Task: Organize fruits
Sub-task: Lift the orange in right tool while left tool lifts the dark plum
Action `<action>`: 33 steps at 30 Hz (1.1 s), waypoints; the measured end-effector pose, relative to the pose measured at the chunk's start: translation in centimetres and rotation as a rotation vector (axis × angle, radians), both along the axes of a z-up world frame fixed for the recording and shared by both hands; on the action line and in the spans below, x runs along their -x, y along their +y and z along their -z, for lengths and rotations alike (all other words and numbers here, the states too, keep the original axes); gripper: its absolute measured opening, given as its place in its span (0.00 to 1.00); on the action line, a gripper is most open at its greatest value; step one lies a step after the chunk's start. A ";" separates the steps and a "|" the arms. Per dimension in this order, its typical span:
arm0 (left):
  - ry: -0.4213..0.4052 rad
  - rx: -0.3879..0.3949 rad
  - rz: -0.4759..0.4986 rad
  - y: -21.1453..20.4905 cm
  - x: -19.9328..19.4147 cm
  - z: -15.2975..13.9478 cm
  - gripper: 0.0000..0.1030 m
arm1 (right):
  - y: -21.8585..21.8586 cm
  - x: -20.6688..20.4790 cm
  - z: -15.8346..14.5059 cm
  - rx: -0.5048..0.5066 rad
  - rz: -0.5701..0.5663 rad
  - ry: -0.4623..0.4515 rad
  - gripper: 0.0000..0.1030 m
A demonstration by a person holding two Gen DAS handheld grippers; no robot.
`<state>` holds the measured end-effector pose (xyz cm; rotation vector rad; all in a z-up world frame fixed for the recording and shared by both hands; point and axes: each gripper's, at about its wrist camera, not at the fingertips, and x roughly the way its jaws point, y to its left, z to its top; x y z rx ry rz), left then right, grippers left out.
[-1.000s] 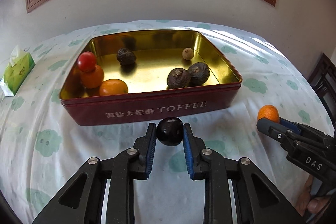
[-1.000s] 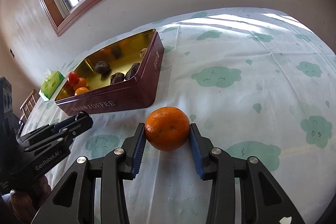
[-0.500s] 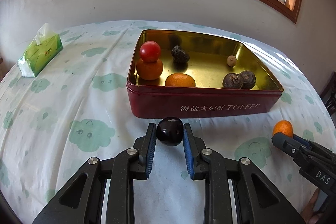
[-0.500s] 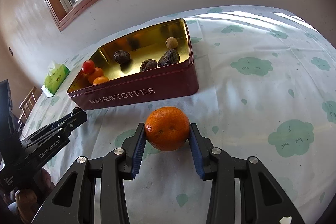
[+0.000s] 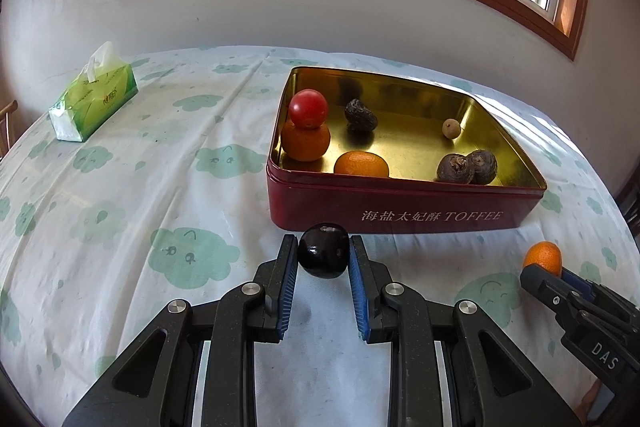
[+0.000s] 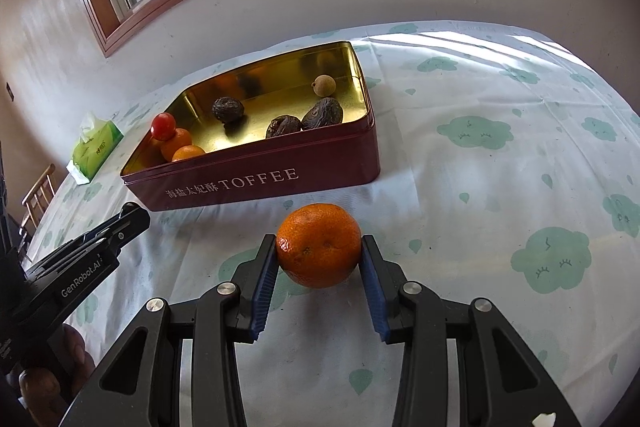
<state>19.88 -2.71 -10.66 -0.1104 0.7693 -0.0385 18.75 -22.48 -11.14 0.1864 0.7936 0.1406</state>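
A: What is the left gripper (image 5: 323, 259) doing?

B: Its 2 blue pads pinch a dark, glossy round fruit (image 5: 323, 255), held above the tablecloth (image 5: 120, 187) just in front of the tin's near wall.

A: And the right gripper (image 6: 319, 254)?

B: It is clamped on an orange (image 6: 319, 244), also just short of the near wall of the red tin (image 6: 256, 183), the one lettered TOFFEE.

A: What lies in the tin?

B: At its left end, a red tomato (image 5: 308, 108) sits on top of an orange fruit (image 5: 305, 143), with another orange fruit (image 5: 361, 164) just beside them at the near wall. 1 wrinkled dark fruit (image 5: 360, 115) lies toward the far wall, 2 more (image 5: 466, 167) touch each other by the near right corner, and 1 small pale round fruit (image 5: 451, 127) sits near the right wall.

A: Anything else on the cloth?

B: A green tissue pack (image 5: 93, 102) stands near the far left edge, well apart from the tin.
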 end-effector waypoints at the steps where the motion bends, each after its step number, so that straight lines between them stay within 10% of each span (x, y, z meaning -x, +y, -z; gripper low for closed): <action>1: -0.001 -0.001 -0.002 0.0 0.0 0.0 0.25 | 0.0 0.0 -0.1 0.000 -0.001 -0.001 0.36; 33: -0.071 -0.015 0.020 -0.2 -0.5 -3.4 0.25 | 0.3 0.2 -2.6 0.011 -0.018 -0.073 0.36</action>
